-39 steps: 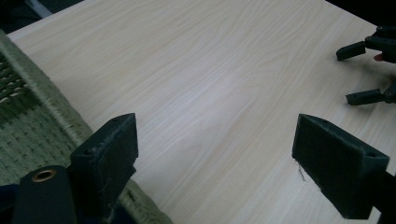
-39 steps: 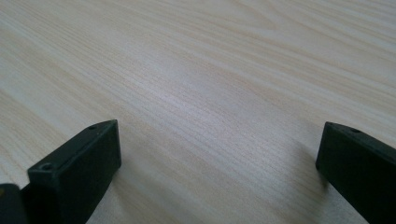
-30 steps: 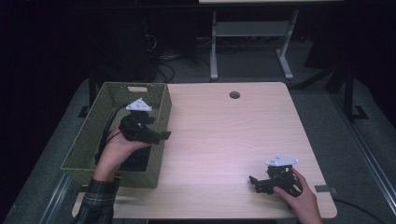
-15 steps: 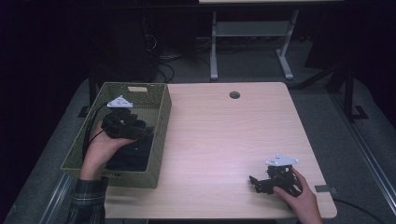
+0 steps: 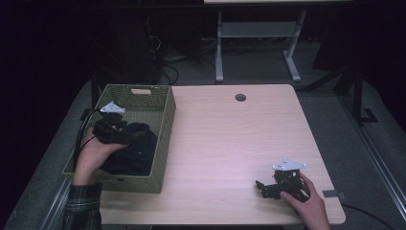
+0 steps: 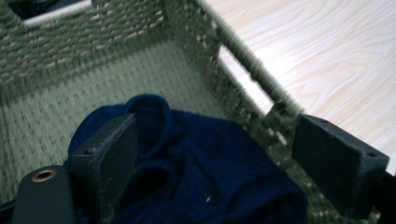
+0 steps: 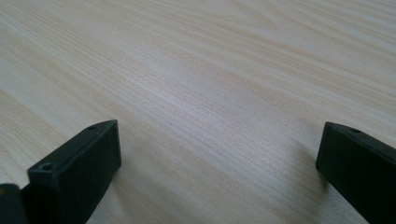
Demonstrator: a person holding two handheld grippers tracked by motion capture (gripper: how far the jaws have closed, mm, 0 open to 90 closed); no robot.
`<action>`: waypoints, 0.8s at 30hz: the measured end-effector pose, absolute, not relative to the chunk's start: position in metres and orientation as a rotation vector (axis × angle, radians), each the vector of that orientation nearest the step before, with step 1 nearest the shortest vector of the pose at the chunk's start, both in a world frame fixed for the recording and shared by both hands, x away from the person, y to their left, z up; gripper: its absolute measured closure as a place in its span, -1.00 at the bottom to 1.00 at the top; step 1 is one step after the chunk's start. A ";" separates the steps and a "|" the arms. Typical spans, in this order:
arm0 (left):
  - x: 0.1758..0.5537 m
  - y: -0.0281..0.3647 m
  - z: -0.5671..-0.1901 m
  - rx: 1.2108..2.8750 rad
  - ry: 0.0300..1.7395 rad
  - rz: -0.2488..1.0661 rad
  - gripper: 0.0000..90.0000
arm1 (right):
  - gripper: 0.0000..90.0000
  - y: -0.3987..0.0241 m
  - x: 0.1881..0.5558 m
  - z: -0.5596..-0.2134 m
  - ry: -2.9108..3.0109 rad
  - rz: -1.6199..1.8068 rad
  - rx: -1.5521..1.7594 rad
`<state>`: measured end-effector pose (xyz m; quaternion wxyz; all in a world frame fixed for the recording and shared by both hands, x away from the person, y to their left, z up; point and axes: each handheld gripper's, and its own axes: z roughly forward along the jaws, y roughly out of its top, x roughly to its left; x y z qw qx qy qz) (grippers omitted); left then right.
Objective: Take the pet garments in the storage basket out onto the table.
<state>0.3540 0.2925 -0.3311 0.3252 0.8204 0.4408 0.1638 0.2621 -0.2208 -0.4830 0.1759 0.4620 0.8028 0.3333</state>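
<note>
A pale wooden counter (image 5: 230, 143) carries a green woven basket (image 5: 165, 120) at its left edge, a dark blue cloth (image 6: 196, 186) bunched inside it. The left claw (image 5: 136, 135) hangs spread wide over the cloth, one jaw close to the basket wall. The likely snag: that jaw catches the weave, or the claw pinches a loose fold that slips free. The right claw (image 5: 261, 188), also spread and empty, rests on bare counter, well apart. A round cable hole (image 5: 240, 97) sits far back.
</note>
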 end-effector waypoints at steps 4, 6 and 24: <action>0.355 0.295 -0.336 2.176 1.167 0.427 -0.69 | -1.00 -0.221 0.262 -0.483 2.273 0.944 1.309; 0.357 0.296 -0.343 2.191 1.179 0.416 -0.69 | -1.00 -0.221 0.262 -0.483 2.273 0.944 1.309; 0.368 0.299 -0.382 2.316 1.234 0.331 -0.69 | -1.00 -0.221 0.262 -0.483 2.273 0.944 1.310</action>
